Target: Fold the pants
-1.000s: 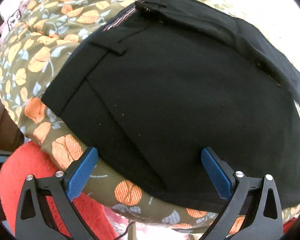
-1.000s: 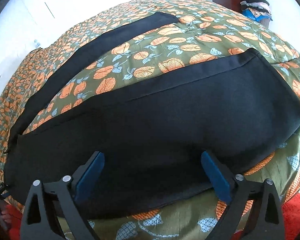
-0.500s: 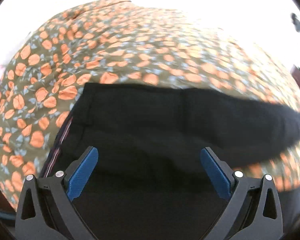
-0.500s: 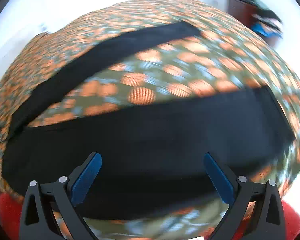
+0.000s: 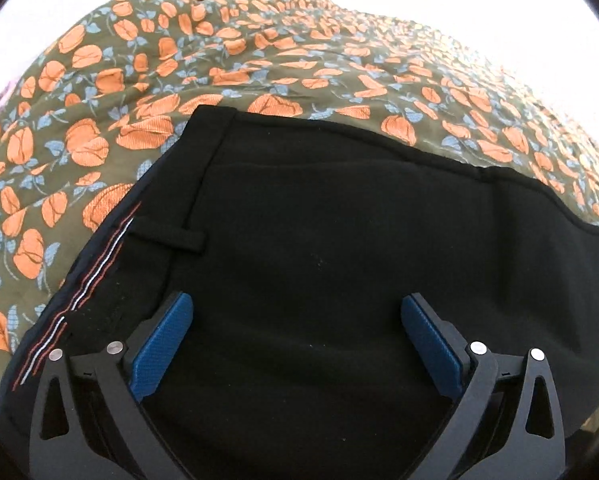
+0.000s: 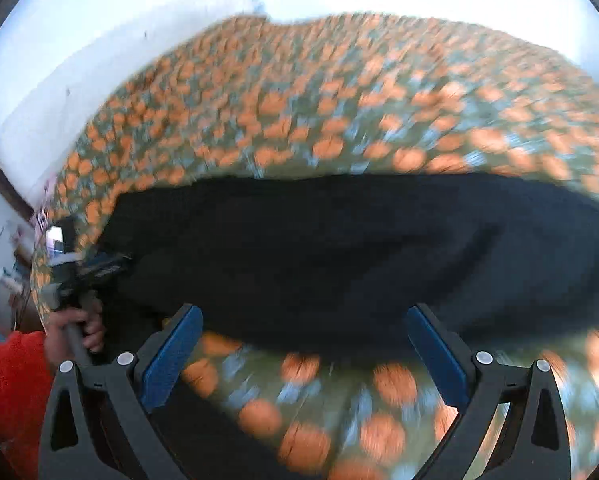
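Black pants (image 5: 339,264) lie flat on a bedspread, the waistband with its striped lining (image 5: 95,276) and a belt loop (image 5: 167,236) at the left. My left gripper (image 5: 297,312) is open, hovering low over the waist with nothing between its fingers. The right wrist view is blurred by motion. There the pants (image 6: 339,248) show as one dark band across the bed. My right gripper (image 6: 303,320) is open and empty at the band's near edge. At the far left, a hand (image 6: 79,332) holds the left gripper (image 6: 75,268) at the pants' end.
The green bedspread with orange flowers (image 5: 259,68) covers the whole bed (image 6: 339,100) and rolls off toward a white wall behind. A red sleeve (image 6: 7,380) is at the lower left of the right wrist view. Dim furniture (image 6: 7,188) stands past the bed's left side.
The left gripper moved forward over the waistband. The right gripper's view swung quickly; earlier two spread legs showed, now only one black band. Both grippers stayed open.
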Demonstrator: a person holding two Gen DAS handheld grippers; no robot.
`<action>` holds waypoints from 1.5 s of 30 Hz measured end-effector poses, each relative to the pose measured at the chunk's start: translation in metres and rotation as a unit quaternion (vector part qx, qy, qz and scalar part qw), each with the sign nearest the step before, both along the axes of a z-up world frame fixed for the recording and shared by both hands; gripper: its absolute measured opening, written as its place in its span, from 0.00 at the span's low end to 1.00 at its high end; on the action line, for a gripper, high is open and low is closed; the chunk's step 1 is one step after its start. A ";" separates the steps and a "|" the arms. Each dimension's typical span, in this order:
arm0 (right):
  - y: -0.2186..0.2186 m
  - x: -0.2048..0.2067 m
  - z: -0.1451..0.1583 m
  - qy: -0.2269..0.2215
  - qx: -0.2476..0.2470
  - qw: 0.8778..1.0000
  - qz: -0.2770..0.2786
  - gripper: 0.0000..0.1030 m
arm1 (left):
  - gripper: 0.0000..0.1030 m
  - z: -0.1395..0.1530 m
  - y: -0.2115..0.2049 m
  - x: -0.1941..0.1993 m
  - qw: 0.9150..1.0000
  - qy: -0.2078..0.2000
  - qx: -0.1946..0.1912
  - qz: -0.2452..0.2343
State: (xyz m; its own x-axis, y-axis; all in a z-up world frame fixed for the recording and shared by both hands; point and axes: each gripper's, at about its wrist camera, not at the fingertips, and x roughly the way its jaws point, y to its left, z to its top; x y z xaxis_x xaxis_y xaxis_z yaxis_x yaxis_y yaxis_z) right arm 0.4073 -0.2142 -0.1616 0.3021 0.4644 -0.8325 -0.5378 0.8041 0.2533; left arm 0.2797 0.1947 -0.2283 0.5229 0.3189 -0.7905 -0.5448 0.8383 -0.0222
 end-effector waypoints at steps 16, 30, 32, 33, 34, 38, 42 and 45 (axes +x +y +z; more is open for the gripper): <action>-0.382 0.148 0.008 -0.033 -0.088 0.935 -0.341 0.90 | 1.00 -0.010 0.002 0.010 1.000 -0.012 0.021 -0.001; -0.352 0.071 0.054 -0.104 -0.051 0.957 -0.267 0.05 | 0.99 -0.011 0.003 0.011 1.000 -0.010 0.023 -0.001; -0.344 0.030 0.075 -0.130 -0.048 0.959 -0.248 0.03 | 0.99 -0.011 0.004 0.012 1.000 -0.008 0.024 -0.001; -0.343 -0.008 0.086 -0.139 -0.042 0.960 -0.238 0.03 | 0.99 -0.011 0.004 0.012 1.000 -0.007 0.024 -0.001; -0.344 -0.029 0.090 -0.141 -0.039 0.960 -0.237 0.03 | 0.99 -0.011 0.005 0.013 1.000 -0.005 0.025 -0.001; -0.361 -0.136 0.071 -0.106 -0.032 0.953 -0.284 0.00 | 1.00 -0.010 0.006 0.016 1.000 0.006 0.029 -0.001; -0.377 -0.197 0.029 -0.048 -0.079 0.928 -0.362 0.03 | 1.00 -0.006 0.004 0.020 0.999 0.024 0.038 0.004; -0.355 -0.219 0.024 -0.044 -0.096 0.923 -0.370 0.39 | 1.00 -0.003 0.002 0.020 0.998 0.037 0.040 0.009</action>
State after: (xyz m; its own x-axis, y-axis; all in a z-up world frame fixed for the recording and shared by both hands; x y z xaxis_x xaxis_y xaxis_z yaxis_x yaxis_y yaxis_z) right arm 0.1882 -0.5688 -0.1375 0.5471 -0.0493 -0.8356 0.1645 0.9851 0.0496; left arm 0.2996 0.1963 -0.2316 0.4580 0.3909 -0.7984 -0.5569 0.8262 0.0850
